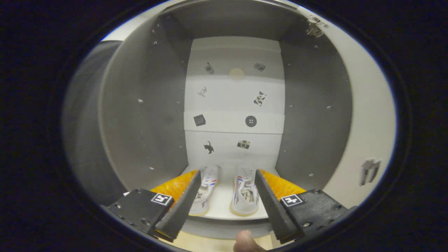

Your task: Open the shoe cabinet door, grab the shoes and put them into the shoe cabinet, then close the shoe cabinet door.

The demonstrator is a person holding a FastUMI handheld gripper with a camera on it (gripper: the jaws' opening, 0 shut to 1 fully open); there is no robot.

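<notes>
Low in the frame, the gripper (227, 176) gapes wide, holding nothing. Beyond, white shoes (225, 190) sit inside the open shoe cabinet (140, 115). They look light and soft; a heel rim likely grips best.

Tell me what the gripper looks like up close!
The gripper has two wedge-shaped fingers that taper to the tips. Each sits on a black block with small screws and a square black-and-white marker.

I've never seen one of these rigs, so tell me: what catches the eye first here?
The pair of white shoes stands side by side on the cabinet floor, just beyond the open claw, whose fingers touch nothing. Behind them, the pale back wall is dotted with small dark stickers. A fingertip shows below the claw.
</notes>
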